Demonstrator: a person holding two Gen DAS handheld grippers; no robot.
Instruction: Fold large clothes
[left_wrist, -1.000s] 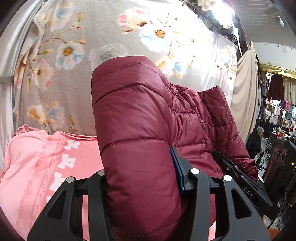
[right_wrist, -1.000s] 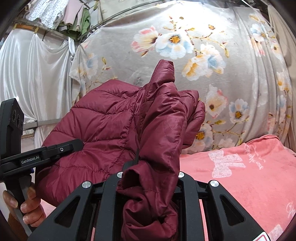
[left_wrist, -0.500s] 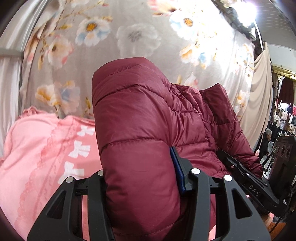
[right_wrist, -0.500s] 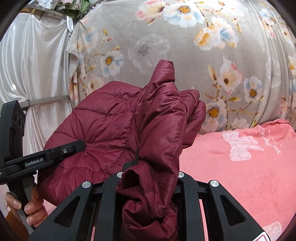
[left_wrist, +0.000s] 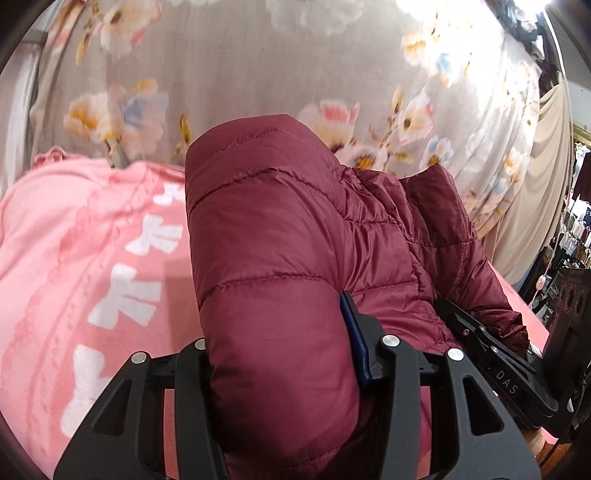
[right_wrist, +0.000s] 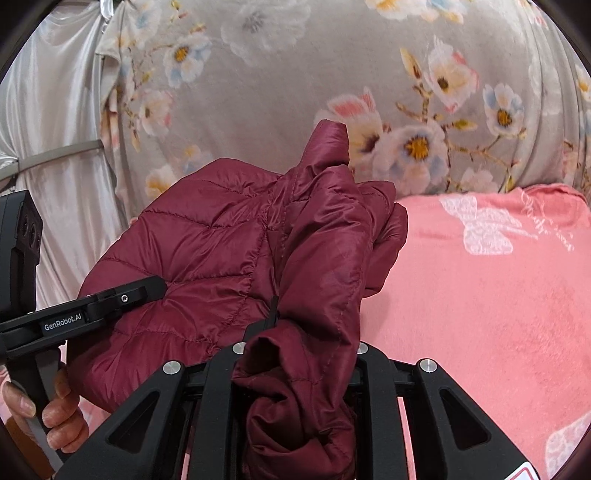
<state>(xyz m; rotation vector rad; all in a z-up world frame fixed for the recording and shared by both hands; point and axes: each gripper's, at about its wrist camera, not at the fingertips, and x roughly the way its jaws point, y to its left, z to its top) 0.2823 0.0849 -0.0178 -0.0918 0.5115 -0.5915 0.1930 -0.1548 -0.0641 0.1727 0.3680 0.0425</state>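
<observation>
So the left gripper is clamped on a fat quilted roll of the maroon puffer jacket. The padding bulges up between its two black fingers and fills the middle of the left wrist view, with one blue pad pressed into its right side. The right gripper is likewise closed on the jacket, but on a thinner, scrunched bunch of fabric that pokes up to a point in the centre of its own frame.

The jacket spans between the two grippers. In the right wrist view the quilted body spreads toward the left of the frame, where the other gripper bites into it at mid left, and a hand wraps that gripper's handle at the lower left. In the left wrist view the rest of the jacket trails off to the right, down to the other gripper at the lower right edge.

Under all of it is a pink blanket with white bow prints, covering the lower left of the left view and the right half of the right view. Behind hangs a grey floral cloth across the top of both frames, a bit blurry. There's a shiny white curtain at the upper left of the right view.
</observation>
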